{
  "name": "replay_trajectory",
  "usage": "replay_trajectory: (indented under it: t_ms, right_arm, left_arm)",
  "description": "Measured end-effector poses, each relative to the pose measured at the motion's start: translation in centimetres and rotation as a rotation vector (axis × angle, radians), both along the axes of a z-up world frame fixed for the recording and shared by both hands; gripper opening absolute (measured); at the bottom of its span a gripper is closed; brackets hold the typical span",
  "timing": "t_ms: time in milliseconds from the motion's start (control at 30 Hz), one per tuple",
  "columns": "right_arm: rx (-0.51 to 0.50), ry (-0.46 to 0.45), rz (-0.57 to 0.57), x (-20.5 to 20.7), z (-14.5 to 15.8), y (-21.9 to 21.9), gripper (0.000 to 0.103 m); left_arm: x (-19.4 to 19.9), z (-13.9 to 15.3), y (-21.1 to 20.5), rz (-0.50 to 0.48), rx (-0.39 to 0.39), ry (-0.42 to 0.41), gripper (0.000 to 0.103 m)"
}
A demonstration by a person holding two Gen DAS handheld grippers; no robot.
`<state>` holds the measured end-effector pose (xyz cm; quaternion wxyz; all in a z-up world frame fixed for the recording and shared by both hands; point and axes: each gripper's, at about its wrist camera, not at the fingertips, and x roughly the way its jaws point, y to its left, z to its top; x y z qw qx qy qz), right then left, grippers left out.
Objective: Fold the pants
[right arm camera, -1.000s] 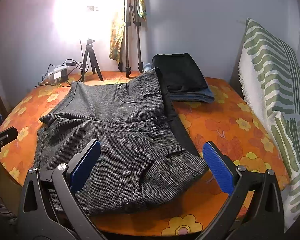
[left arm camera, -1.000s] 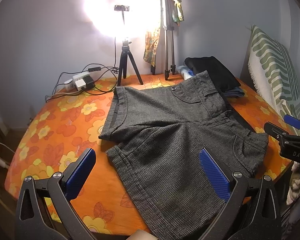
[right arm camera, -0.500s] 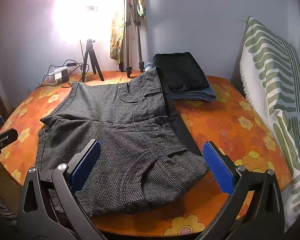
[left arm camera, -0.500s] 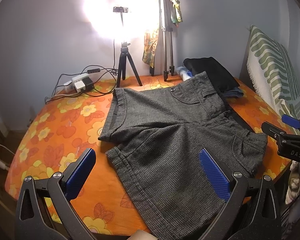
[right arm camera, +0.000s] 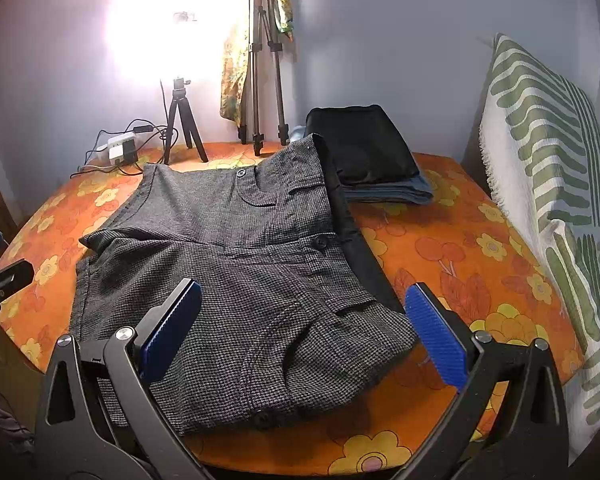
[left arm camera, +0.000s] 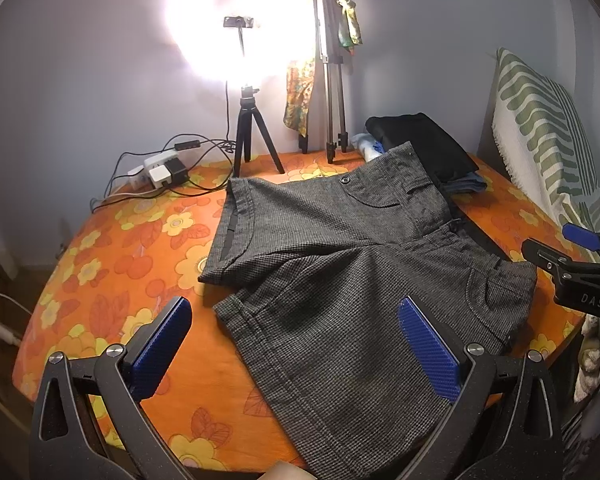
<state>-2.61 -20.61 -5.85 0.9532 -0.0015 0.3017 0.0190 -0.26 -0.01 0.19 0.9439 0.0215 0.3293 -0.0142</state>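
Grey checked shorts (left arm camera: 352, 264) lie spread flat on the orange flowered table (left arm camera: 112, 264), waistband to the right, leg hems to the left. They also show in the right wrist view (right arm camera: 236, 264). My left gripper (left arm camera: 296, 344) is open and empty, held above the near leg's hem. My right gripper (right arm camera: 304, 328) is open and empty, held above the near waistband corner. Each gripper's tip shows in the other's view: the right one (left arm camera: 576, 256) and the left one (right arm camera: 0, 272).
A folded stack of dark clothes (right arm camera: 364, 152) lies at the back right beside the shorts. A small tripod with a bright lamp (left arm camera: 252, 136), a tall tripod (left arm camera: 332, 80) and a power strip with cables (left arm camera: 160, 168) stand at the back. A green-striped cushion (right arm camera: 548, 184) is at the right.
Both grippers have drawn back and risen very slightly. The shorts have not moved and both grippers stay open.
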Motion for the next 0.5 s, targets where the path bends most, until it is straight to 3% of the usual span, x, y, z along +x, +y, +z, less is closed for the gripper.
replay_trajectory:
  t_ms: [500]
  right_arm:
    - [0.003, -0.005, 0.023, 0.07, -0.23, 0.19, 0.103]
  left_arm:
    - [-0.01, -0.85, 0.31, -0.017, 0.008, 0.017, 0.103]
